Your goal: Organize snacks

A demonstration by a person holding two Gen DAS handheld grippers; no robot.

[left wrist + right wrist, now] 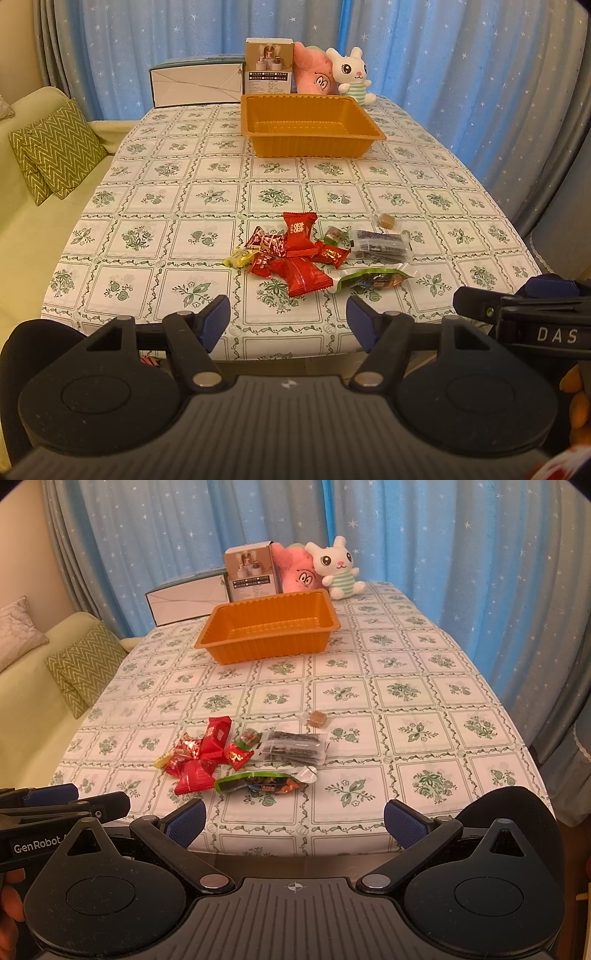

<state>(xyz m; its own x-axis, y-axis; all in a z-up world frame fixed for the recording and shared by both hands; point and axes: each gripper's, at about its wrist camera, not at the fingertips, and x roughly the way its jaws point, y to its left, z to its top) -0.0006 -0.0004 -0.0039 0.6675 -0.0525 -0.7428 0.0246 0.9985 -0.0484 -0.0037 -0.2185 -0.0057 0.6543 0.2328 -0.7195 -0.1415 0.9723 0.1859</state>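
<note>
**Snack pile near the front edge, tray set far back**

A cluster of snacks [295,254] is seen on the floral tablecloth [207,173], close to the near edge of the table. Red wrapped candies [201,755] are heaped at the cluster's left, with a small yellow candy [240,257] at its outer left. A dark clear-wrapped packet [293,747] lies to the right, and a green snack pouch [258,784] is placed nearest the front edge. A single brown wrapped candy [317,718] is set slightly apart, behind the packet.

The orange plastic tray [310,127] stands well beyond the pile, toward the far end, and a broad strip of bare cloth is left between them. Behind the tray a white box [197,85], a small carton [269,66], a pink plush [314,72] and a white rabbit plush [338,566] are lined along the far edge.

The left gripper [288,323] is held spread wide at the near edge, nothing between its pads. The right gripper [293,821] is likewise spread and unloaded, just beside it.
</note>
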